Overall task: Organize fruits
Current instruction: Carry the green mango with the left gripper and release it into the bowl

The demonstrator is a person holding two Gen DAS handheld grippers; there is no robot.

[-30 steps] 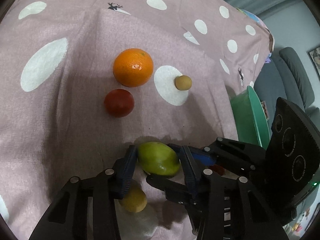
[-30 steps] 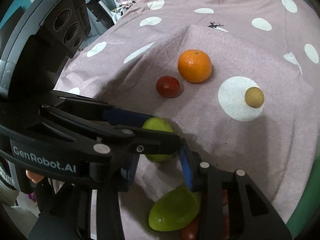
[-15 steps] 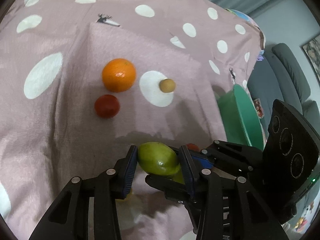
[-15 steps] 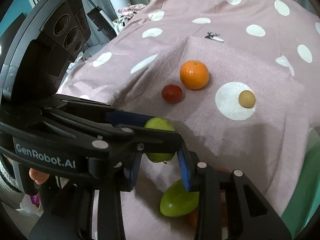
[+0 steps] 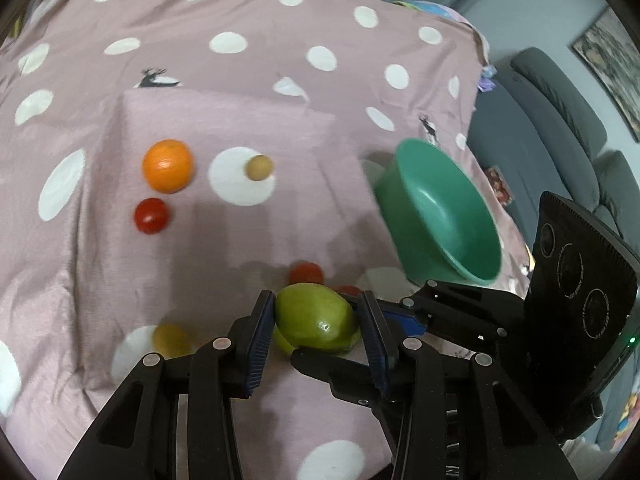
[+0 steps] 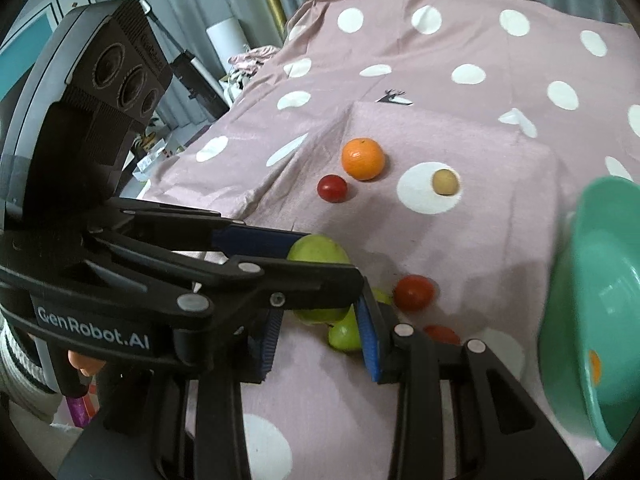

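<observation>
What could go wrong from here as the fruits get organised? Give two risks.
1. The left gripper pinches the smooth, rounded green fruit near its fingertips; it might slip out before reaching the green bowl.
2. The left gripper crosses right in front of the right gripper, so the two could knock together.

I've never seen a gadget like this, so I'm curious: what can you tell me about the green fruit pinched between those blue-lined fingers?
The green fruit is oval, smooth and slightly glossy, yellow-green in colour. It lies sideways, clamped at its two ends between the blue ribbed fingers of the left gripper; nothing else seems to touch it. It appears held above the pink dotted cloth, over another green fruit, left of the green bowl.
</observation>
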